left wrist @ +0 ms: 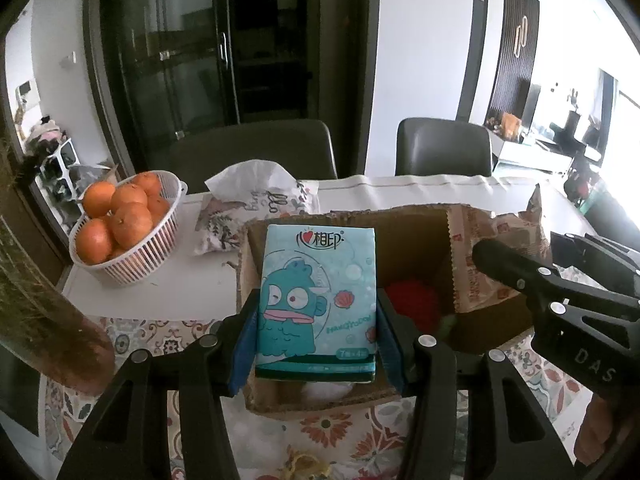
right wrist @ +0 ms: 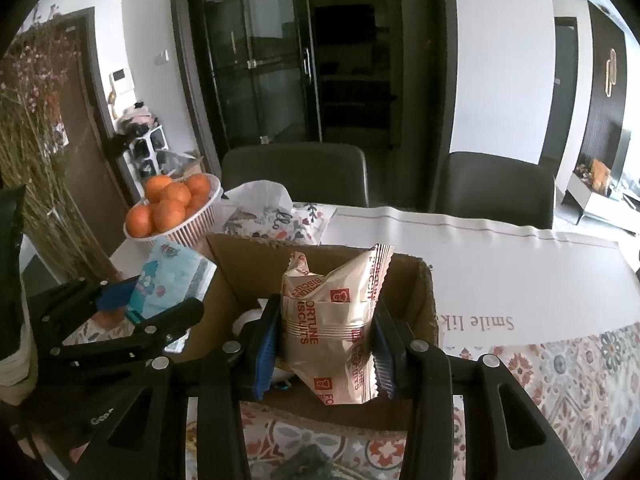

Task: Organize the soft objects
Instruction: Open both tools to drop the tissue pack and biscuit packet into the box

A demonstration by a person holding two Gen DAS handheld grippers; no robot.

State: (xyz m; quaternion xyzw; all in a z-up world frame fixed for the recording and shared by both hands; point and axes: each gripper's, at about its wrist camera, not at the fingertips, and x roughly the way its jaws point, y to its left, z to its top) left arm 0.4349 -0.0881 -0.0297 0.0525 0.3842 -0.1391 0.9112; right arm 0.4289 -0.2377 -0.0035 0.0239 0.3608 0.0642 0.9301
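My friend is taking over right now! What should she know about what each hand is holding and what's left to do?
Left tool: shut on the blue tissue pack, held over the cardboard box.
Right tool: shut on the biscuit bag, also over the box.
Already in the box: a red soft thing and something white.
Left: let go of both packs into the box. The floral tissue pouch beside the orange basket may follow.
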